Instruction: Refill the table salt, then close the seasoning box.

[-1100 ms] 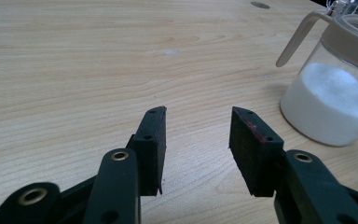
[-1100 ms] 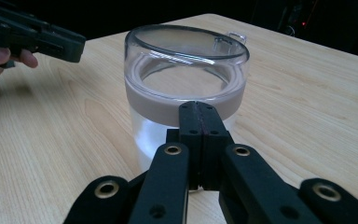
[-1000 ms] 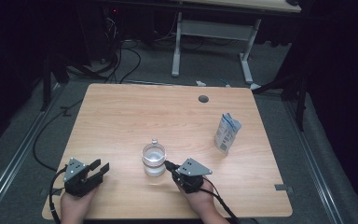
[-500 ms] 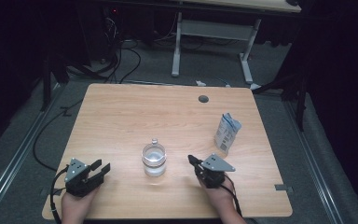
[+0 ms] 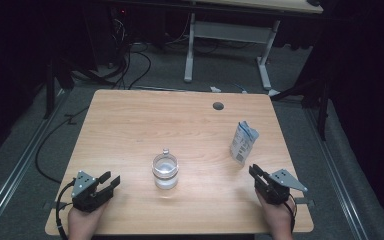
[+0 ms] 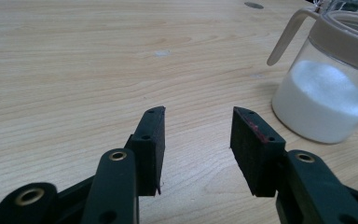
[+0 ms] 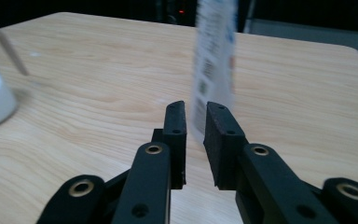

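Observation:
A clear glass jar (image 5: 165,171) with a beige lid and handle, part full of white powder, stands at the front middle of the wooden table (image 5: 180,115). A white printed pouch (image 5: 243,143) stands upright at the right. My left gripper (image 5: 111,178) rests at the front left, open and empty, with the jar (image 6: 326,93) off to its right. My right gripper (image 5: 255,171) is at the front right, just short of the pouch (image 7: 214,60). Its jaws have just been opening; a narrow gap shows, with nothing between them.
A round cable hole (image 5: 218,105) lies near the table's far edge. Bare wood stretches across the left and far half. Beyond the table are a dark floor with cables (image 5: 130,70) and a second table's grey frame (image 5: 230,35).
My right gripper has left the jar's side and slid right along the front edge to below the pouch, its jaws parting slightly. The left gripper, jar and pouch have not moved.

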Demonstrator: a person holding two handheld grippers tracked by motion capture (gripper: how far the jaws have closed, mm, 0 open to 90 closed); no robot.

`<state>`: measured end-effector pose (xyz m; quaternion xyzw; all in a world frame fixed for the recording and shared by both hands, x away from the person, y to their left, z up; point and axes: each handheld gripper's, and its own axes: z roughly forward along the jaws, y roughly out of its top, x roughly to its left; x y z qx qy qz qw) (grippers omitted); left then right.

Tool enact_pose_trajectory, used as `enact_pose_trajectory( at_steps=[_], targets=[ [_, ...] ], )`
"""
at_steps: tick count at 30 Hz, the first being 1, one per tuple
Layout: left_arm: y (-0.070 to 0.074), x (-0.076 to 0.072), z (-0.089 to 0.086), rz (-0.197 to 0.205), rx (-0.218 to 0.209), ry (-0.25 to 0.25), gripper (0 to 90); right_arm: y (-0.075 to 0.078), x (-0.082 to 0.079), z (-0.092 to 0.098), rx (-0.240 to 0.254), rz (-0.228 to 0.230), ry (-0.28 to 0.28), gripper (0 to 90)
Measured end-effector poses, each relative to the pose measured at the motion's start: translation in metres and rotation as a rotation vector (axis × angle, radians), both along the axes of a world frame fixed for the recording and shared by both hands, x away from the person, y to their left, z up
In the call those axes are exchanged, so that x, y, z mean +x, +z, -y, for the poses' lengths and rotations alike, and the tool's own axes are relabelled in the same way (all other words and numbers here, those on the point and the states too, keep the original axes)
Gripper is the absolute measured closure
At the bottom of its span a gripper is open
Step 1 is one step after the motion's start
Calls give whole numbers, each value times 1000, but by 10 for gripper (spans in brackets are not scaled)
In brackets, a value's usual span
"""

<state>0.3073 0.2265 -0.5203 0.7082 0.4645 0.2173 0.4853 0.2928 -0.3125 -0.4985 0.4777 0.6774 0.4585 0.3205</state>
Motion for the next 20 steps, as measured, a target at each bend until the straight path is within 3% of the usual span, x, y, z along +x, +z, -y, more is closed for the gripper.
enact_pose_trajectory(
  at_steps=[5,9,20],
  targets=[
    [0,-1,1,6,41,-13,551,-3,2,10,22,-3,-33,753],
    [3,0,-3,14,8,7,548,-5,2,9,17,-9,-26,746],
    [5,-1,-1,21,28,-6,534,-6,-2,4,5,-16,-5,727]
  ],
)
